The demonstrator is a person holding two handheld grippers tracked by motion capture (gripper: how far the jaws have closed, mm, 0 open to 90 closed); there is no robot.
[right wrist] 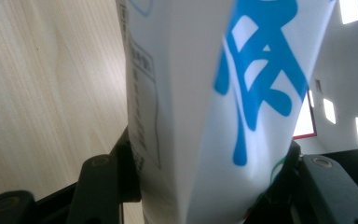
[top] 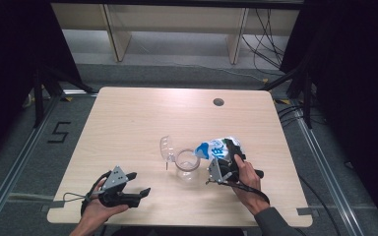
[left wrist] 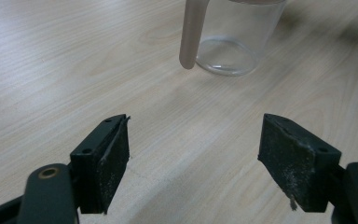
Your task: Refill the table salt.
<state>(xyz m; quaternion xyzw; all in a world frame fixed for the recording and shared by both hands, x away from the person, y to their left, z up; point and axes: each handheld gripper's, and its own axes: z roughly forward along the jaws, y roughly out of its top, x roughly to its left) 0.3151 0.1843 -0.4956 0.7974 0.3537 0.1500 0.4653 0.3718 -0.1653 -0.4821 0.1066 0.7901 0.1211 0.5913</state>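
Observation:
A white carton with blue print (top: pixel 217 148) is tipped on its side, its top end leaning over a clear plastic jug (top: pixel 186 164) with an open hinged lid (top: pixel 166 146) near the table's middle. My right gripper (top: pixel 229 162) is shut on the carton (right wrist: pixel 205 102), whose sides lie pressed between the two black jaws. My left gripper (top: pixel 140 189) rests low at the front left of the table, jaws wide apart and empty. In the left gripper view the jug (left wrist: pixel 235 39) and its handle (left wrist: pixel 192 32) stand ahead of the open gripper (left wrist: pixel 193 158).
The light wooden table (top: pixel 128 123) has a round cable hole (top: pixel 218 102) at its back right. Dark curtains flank both sides, with wooden furniture legs and cables on the floor behind.

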